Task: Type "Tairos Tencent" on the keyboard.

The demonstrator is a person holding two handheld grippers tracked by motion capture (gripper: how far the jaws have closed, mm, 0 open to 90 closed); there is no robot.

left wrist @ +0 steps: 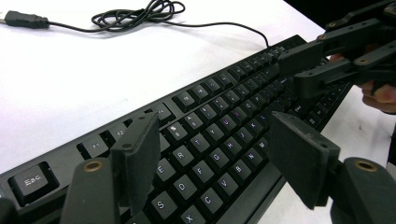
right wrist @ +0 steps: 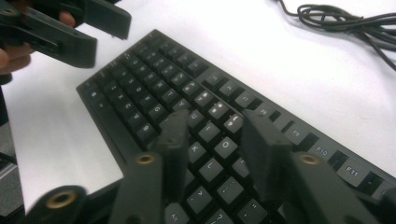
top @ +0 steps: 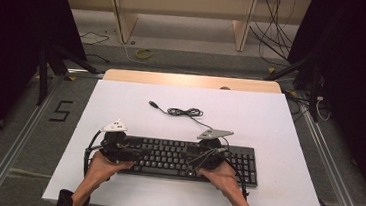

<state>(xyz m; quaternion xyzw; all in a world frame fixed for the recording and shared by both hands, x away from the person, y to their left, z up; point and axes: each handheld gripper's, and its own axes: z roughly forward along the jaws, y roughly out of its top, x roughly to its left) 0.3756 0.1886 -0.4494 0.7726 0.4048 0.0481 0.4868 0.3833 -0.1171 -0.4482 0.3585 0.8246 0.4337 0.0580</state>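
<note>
A black keyboard (top: 181, 158) lies near the front of the white tabletop (top: 270, 120). Its coiled cable (top: 182, 112) and USB plug (top: 154, 103) lie loose behind it. My left gripper (top: 137, 153) hovers over the keyboard's left half, and my right gripper (top: 192, 159) over its middle, the two pointing toward each other. In the left gripper view the left gripper (left wrist: 212, 119) stands wide open above the letter keys (left wrist: 219, 126), with the right gripper (left wrist: 317, 60) beyond. In the right gripper view the right gripper (right wrist: 214, 116) has a narrower gap, with nothing held and only keys (right wrist: 154, 88) beneath.
A wooden strip (top: 193, 80) edges the table's far side. Behind it stand shelf legs (top: 123, 17) among loose cables on the floor (top: 272, 35). Metal rails (top: 17, 143) run along both sides. Dark curtains close off left and right.
</note>
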